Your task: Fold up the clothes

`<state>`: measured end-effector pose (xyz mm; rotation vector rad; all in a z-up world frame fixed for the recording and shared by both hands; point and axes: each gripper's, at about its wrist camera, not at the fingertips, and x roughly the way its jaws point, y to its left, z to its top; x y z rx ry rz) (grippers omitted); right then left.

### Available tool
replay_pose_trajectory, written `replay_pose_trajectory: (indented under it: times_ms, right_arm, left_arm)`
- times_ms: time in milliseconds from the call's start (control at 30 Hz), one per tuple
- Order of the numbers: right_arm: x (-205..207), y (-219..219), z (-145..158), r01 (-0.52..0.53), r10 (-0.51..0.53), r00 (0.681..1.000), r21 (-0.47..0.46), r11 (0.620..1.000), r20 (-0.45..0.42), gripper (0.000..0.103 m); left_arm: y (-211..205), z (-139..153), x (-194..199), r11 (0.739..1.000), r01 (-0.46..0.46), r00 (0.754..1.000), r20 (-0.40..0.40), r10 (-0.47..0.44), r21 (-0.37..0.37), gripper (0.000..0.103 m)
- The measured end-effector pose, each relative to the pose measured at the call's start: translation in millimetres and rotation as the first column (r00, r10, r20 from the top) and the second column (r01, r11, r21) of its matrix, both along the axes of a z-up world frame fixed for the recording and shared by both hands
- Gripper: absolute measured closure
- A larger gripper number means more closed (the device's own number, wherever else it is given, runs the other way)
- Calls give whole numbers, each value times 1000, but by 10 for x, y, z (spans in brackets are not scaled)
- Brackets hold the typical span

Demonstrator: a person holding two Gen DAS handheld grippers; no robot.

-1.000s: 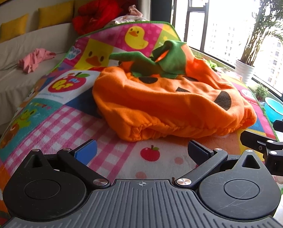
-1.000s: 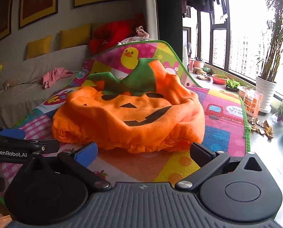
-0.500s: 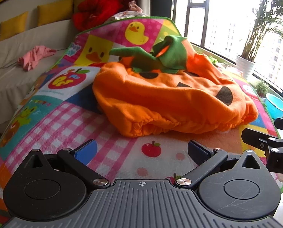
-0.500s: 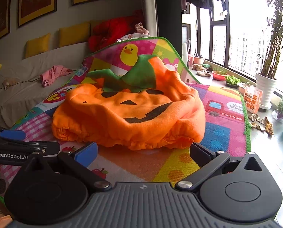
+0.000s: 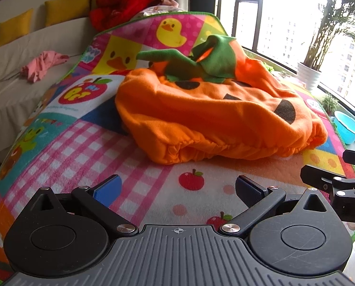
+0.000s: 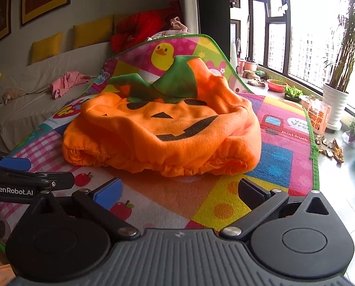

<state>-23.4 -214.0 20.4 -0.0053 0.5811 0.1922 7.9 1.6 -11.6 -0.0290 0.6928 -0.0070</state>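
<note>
An orange pumpkin costume (image 5: 215, 119) with black face patches and a green collar lies bunched on a colourful play mat (image 5: 65, 147). The right wrist view shows the same costume (image 6: 163, 133) with its elastic hem facing me. My left gripper (image 5: 177, 188) hovers open just short of the hem, nothing between its fingers. My right gripper (image 6: 181, 190) is likewise open and empty in front of the hem. Each gripper shows at the edge of the other's view: the right one (image 5: 330, 181) and the left one (image 6: 22, 178).
A white sofa (image 5: 8, 90) with yellow cushions, a pink garment (image 5: 44, 64) and a red heap (image 5: 122, 7) lies left and behind. To the right are windows, a potted palm (image 6: 337, 100), a teal basin (image 5: 346, 131) and small pots along the sill.
Both grippers have crept forward and slightly down toward the costume's hem, which looms larger and lower in view. The costume has not moved and the jaws stay open.
</note>
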Motion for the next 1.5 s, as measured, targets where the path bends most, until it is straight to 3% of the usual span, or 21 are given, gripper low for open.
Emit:
replay_pose_trajectory:
  times_ms: [1000, 1367, 1500]
  right_arm:
    - [78, -62, -62, 24, -24, 1000, -13, 1000, -18, 0]
    - [113, -25, -82, 10, -11, 1000, -62, 998, -9, 0]
    - [166, -21, -112, 1, -1, 1000, -124, 992, -1, 0]
  left_arm:
    - [0, -60, 51, 1000, 2, 1000, -15, -1, 22, 0]
    - [18, -90, 135, 999, -4, 1000, -18, 5, 46, 0]
    - [42, -118, 208, 999, -8, 1000, -26, 9, 54, 0]
